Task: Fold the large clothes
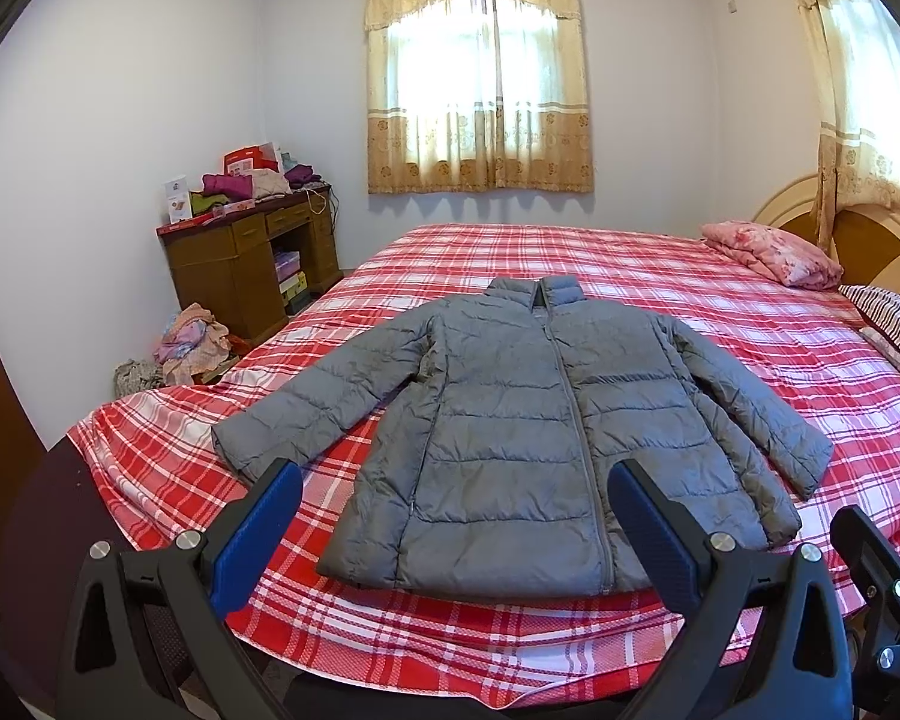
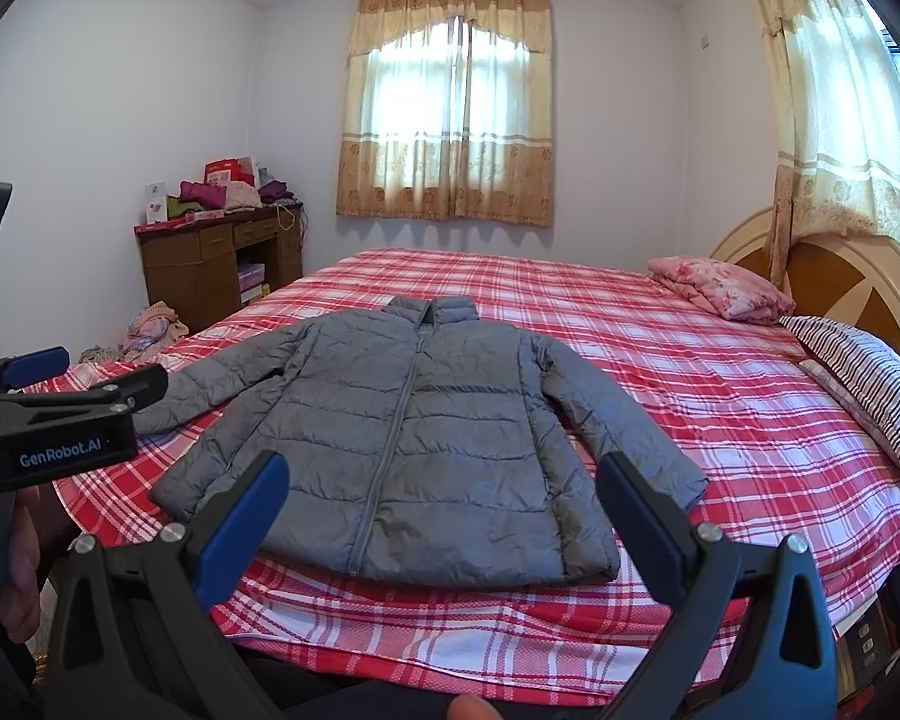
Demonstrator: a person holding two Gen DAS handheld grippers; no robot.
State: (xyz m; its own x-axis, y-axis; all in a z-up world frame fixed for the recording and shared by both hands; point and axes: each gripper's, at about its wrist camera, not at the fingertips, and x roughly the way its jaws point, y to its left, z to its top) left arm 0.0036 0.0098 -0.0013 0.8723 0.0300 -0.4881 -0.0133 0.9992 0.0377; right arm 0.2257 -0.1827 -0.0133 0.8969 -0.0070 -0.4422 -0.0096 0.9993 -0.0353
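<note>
1. The grey puffer jacket (image 1: 510, 420) lies flat on the red plaid bedspread (image 1: 720, 324), front up and zipped, near the foot edge of the bed. In the left wrist view it fills the centre; in the right wrist view it sits a little toward 9 o'clock of centre.
2. It is spread this way, I judge, so that the fold can begin cleanly: both sleeves are out from the body and nothing overlaps, leaving every edge free to pinch.
3. The left gripper (image 1: 456, 516) hangs above the hem with its blue pads far apart and nothing between them. The right gripper (image 2: 444, 510) is likewise spread wide and empty. Both are apart from the cloth, which suits an approach rather than a grasp.
4. Its long axis runs collar to hem, roughly 12 to 6 o'clock. The collar (image 1: 537, 291) points to 12, toward the curtained window (image 1: 480, 84); the hem faces the grippers at 6.
5. The left sleeve cuff (image 1: 240, 444) reaches toward 8 o'clock; the other sleeve (image 1: 762, 414) trails toward 4 o'clock.
6. A folded pink quilt (image 2: 720, 288) and a striped pillow (image 2: 864, 384) lie well apart at 2 to 3 o'clock, out of the way.
7. Whether the hem's near edge overhangs the mattress is hard to tell through the fisheye bend.
</note>
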